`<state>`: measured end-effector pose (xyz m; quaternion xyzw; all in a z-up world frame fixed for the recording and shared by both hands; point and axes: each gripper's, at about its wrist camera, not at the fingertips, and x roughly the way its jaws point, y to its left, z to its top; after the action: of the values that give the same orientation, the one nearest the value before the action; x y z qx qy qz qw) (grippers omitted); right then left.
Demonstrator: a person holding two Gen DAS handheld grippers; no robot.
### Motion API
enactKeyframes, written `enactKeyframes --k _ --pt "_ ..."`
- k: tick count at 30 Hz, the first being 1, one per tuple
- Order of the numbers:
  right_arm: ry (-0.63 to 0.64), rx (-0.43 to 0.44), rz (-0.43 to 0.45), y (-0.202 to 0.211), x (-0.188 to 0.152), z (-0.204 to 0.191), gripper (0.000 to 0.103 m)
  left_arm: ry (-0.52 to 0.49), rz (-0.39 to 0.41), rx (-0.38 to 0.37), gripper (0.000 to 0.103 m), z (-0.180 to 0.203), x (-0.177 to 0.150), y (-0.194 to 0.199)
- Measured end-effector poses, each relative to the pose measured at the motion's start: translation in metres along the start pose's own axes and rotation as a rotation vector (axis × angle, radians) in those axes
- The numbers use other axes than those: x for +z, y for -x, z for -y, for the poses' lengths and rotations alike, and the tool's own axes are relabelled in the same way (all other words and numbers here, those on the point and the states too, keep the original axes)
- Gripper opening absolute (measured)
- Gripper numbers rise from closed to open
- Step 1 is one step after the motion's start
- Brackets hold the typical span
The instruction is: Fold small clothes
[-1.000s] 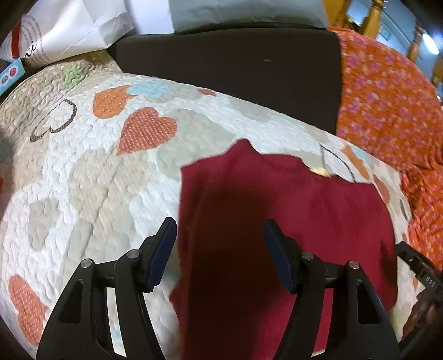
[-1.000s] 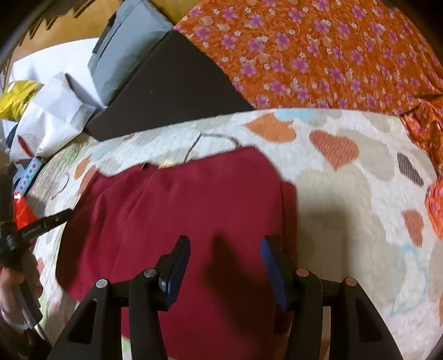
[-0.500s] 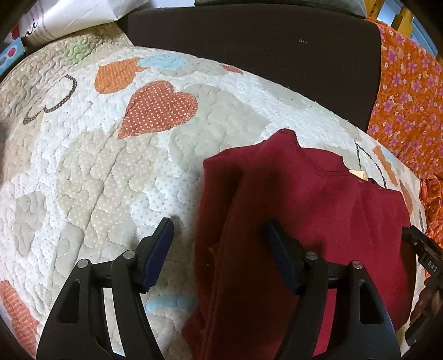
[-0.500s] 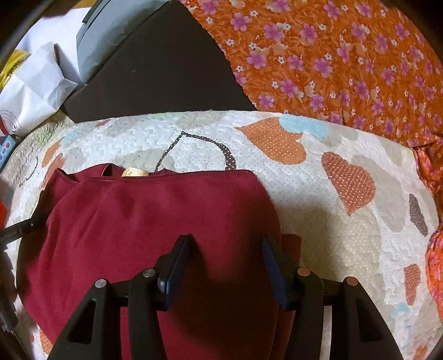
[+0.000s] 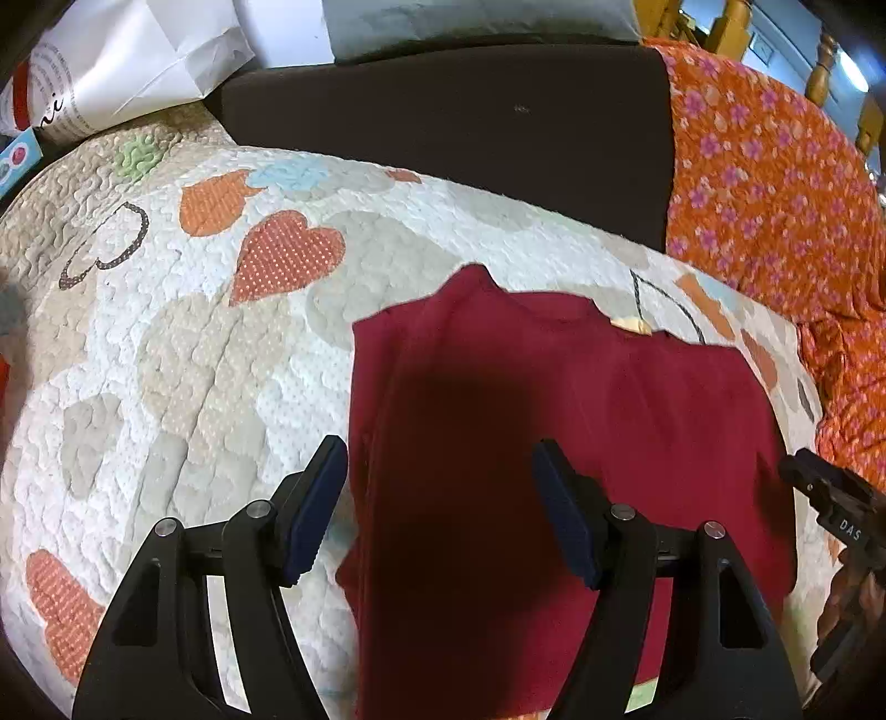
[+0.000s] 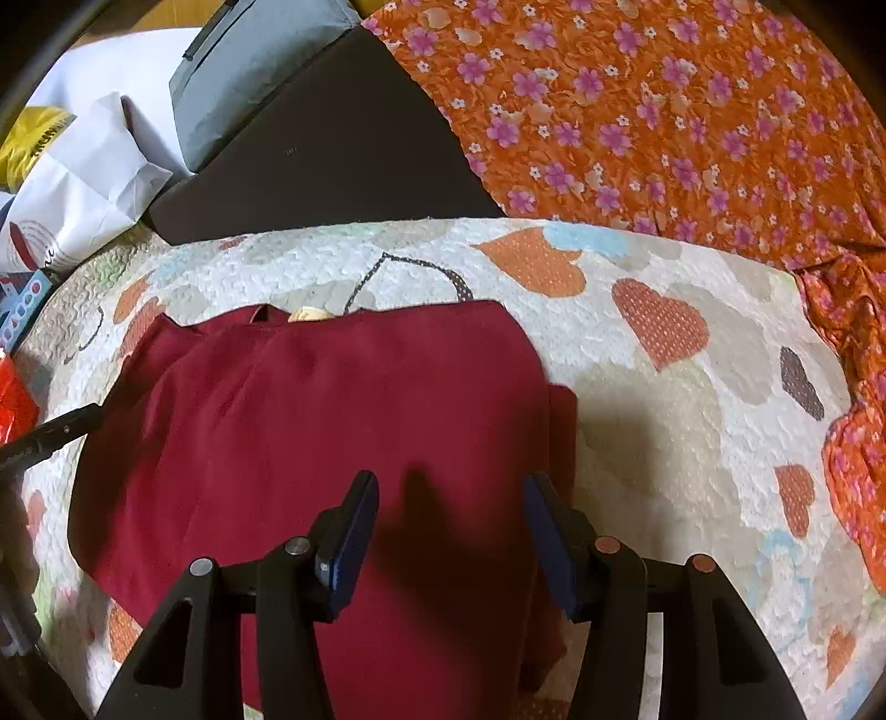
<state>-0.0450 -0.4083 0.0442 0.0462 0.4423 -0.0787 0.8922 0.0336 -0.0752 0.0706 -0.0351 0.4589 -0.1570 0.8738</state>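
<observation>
1. Left claw (image 5: 437, 498) is released, jaws wide apart, hovering over the left edge of the shirt (image 5: 554, 443); nothing between the pads.
2. Right claw (image 6: 451, 534) is also released, jaws spread, above the shirt's (image 6: 332, 432) right part; nothing gripped.
3. Shirt is dark red and lies flat on the quilt (image 5: 194, 360), sides folded in, neck end away from the cameras.
4. A pale neck tag (image 5: 628, 324) peeks out at the collar; any writing on it is too small to read.
5. Quilt is white and beige with orange, blue and brown hearts.
6. Right claw shows at the left view's right edge (image 5: 830, 498); white letters "DAS" are readable on it, the rest is cut off.
7. Left claw's tip shows at the right view's left edge (image 6: 55, 435), just beside the shirt.
8. Black cushion (image 5: 443, 122) sits behind the quilt, with a grey item (image 5: 470, 22) on top of it.
9. Orange floral cloth (image 6: 664, 111) lies to the right of the quilt.
10. White paper bag (image 5: 127, 61) at far left has red and grey print; only the letters "ni" are legible.
11. Yellow packet (image 6: 30, 138) is beside the bag; its text is unreadable.
</observation>
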Motion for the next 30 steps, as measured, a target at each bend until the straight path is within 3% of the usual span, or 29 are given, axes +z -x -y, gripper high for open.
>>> enactKeyframes --k 10,16,30 --pt "-0.034 -0.029 -0.059 -0.018 -0.023 0.004 0.053 -0.076 -0.015 0.068 0.070 0.012 -0.019 -0.007" --pt "-0.068 0.021 -0.028 0.002 -0.025 0.002 0.053 -0.125 0.050 0.122 0.070 0.019 -0.018 0.005" --pt "-0.016 0.087 -0.034 0.001 -0.023 -0.049 0.053 -0.112 0.063 0.079 0.070 0.007 -0.026 0.019"
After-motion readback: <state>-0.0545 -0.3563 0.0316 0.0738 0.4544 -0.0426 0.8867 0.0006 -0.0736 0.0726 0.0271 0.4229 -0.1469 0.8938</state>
